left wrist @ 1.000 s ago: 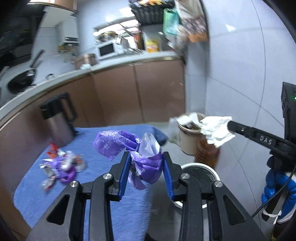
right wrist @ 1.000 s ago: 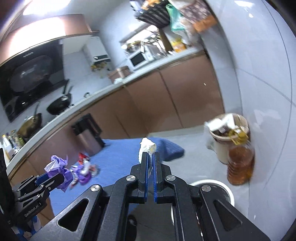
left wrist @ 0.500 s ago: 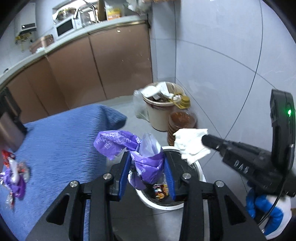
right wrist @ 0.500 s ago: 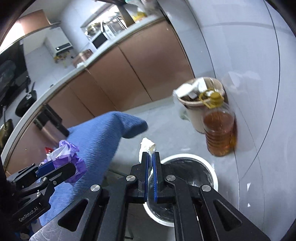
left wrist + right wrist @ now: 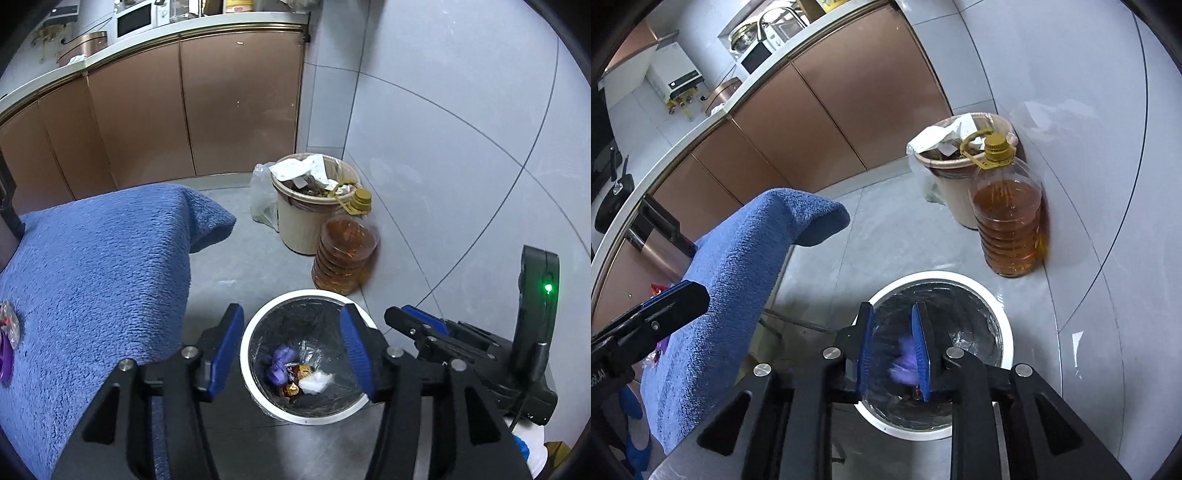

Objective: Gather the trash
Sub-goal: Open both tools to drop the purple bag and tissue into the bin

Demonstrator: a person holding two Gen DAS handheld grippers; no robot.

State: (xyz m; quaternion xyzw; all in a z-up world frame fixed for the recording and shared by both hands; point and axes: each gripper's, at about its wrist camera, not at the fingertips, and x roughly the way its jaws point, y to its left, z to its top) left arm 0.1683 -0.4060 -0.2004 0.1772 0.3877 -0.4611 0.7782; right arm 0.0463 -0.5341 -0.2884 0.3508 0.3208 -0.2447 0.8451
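Both grippers are held over the white-rimmed bin, their jaws opening with nothing between them.

The left gripper is spread wide and the right gripper is parted narrowly. The purple wrapper and the white tissue are seen at the bottom of the bin among sweet wrappers. A blue towel is draped to the left; an oil bottle and a full beige bin are stood farther off by the wall.

Left gripper, jaws opening and empty, above white bin holding wrappers
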